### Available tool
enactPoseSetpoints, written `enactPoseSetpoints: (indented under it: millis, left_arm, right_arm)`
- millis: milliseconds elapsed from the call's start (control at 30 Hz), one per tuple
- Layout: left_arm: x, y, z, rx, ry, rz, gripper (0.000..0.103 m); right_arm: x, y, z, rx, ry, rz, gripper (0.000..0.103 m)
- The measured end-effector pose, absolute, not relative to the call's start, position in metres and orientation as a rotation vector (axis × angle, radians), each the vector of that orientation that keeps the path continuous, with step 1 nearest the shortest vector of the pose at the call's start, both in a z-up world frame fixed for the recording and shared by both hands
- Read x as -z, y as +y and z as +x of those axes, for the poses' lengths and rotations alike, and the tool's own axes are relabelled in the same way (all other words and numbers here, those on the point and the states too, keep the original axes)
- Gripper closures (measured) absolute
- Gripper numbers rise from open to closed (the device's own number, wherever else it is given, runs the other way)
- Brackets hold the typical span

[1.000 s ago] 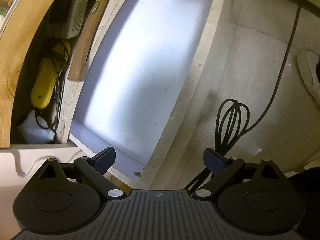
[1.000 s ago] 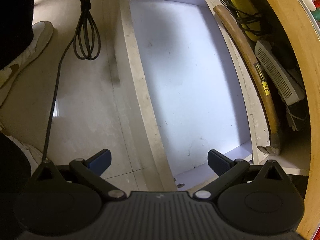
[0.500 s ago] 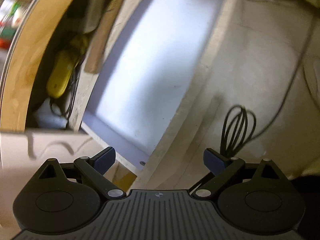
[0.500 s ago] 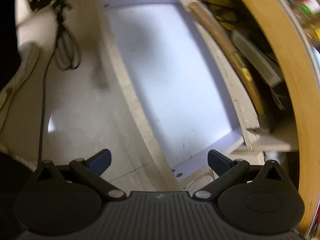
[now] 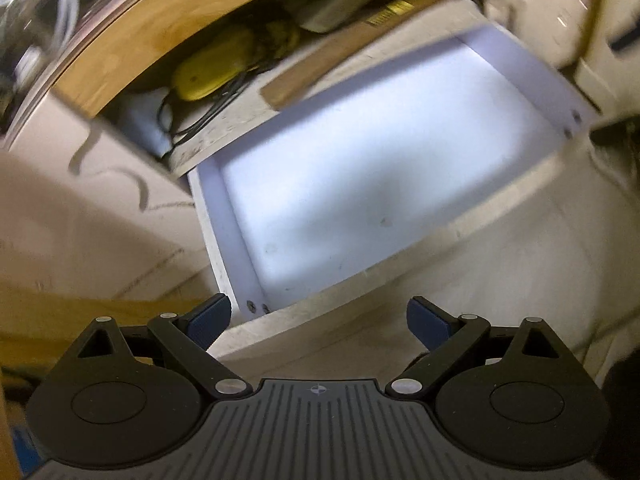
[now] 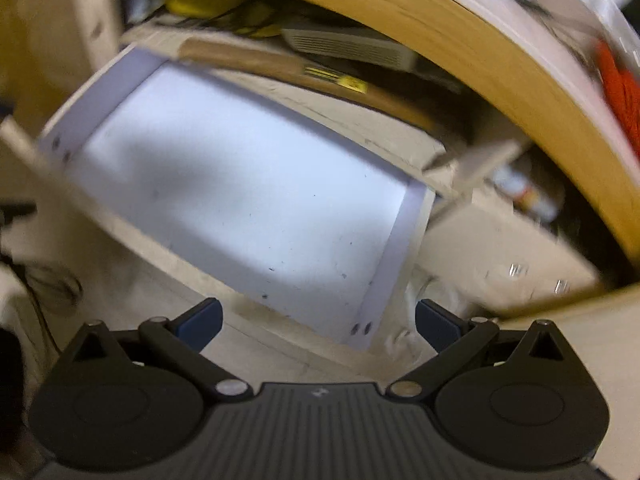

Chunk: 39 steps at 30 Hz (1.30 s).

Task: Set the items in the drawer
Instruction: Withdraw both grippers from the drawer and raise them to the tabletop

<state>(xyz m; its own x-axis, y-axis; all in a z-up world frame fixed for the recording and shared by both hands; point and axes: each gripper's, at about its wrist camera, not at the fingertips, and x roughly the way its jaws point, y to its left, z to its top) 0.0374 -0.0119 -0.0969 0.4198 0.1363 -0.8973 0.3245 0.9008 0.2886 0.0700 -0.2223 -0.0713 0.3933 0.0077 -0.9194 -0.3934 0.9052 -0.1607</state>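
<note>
The pulled-out drawer (image 5: 360, 184) has a pale white floor with nothing lying in it; it also shows in the right wrist view (image 6: 248, 200). My left gripper (image 5: 319, 322) is open and holds nothing, above the drawer's front rail near its left corner. My right gripper (image 6: 319, 322) is open and holds nothing, above the front rail near the drawer's right corner. Behind the drawer, under the wooden tabletop (image 5: 160, 24), lie a yellow tool (image 5: 212, 68), a wooden handle (image 5: 332, 64) and a grey-white box (image 6: 352, 46).
A red object (image 6: 618, 92) and other blurred items sit on the tabletop at the right. A dark cable (image 6: 52, 288) lies on the pale floor at the left. Both views are motion-blurred.
Both cameras have swung and turned toward the tabletop, so the drawer now lies across each view. More of the wooden tabletop edge shows. Both grippers stayed open and empty.
</note>
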Motion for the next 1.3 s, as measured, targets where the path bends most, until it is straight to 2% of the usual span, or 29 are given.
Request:
enactPoseSetpoints:
  millis: [400,1300]
  left_arm:
    - [0.094,0.016,0.041,-0.052,1.178,0.064,0.006]
    - [0.086,0.014,0.043,-0.053,1.127,0.068,0.006]
  right_arm:
    - [0.082,-0.244,0.071,-0.098,1.239,0.017,0.000]
    - [0.080,-0.234,0.060,-0.106,1.227,-0.018,0.000]
